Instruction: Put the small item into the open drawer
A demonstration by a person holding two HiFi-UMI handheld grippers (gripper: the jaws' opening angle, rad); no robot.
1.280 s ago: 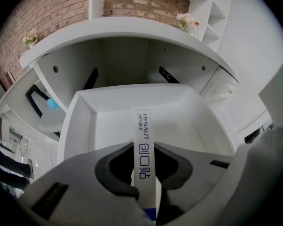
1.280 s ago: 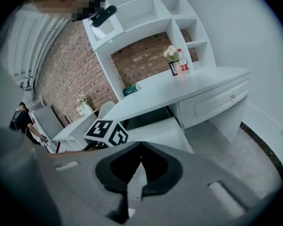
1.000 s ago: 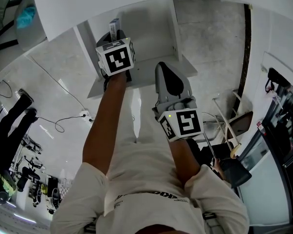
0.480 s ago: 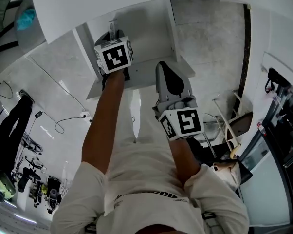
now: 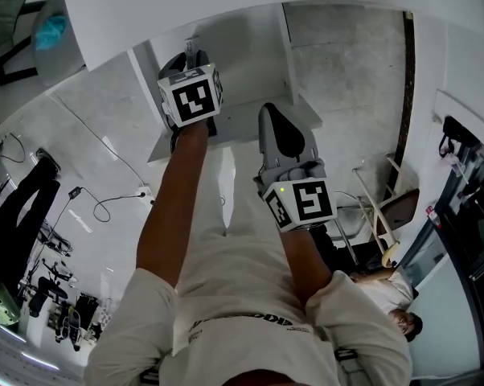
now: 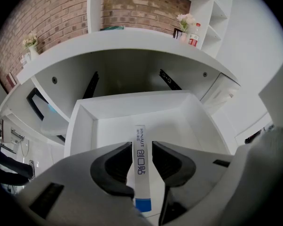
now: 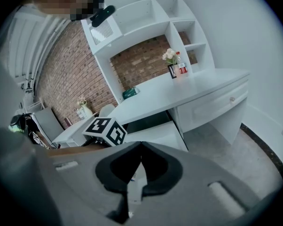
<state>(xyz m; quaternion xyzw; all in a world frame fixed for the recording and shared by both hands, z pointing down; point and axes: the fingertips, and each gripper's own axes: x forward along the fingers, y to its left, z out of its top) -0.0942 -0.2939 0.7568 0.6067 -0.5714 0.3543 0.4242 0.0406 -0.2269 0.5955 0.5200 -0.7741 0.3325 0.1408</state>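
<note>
White table and its pulled-out white drawer fill the left gripper view. There we see the drawer's bare floor, which the head view mostly hides behind the marker cube. The left gripper hangs over the drawer. Its jaws have just been opening and stand wide, no longer clamping the slim white box between them. The box's blue end is nearest the camera. The right gripper sits back, its jaws together and empty.
</note>
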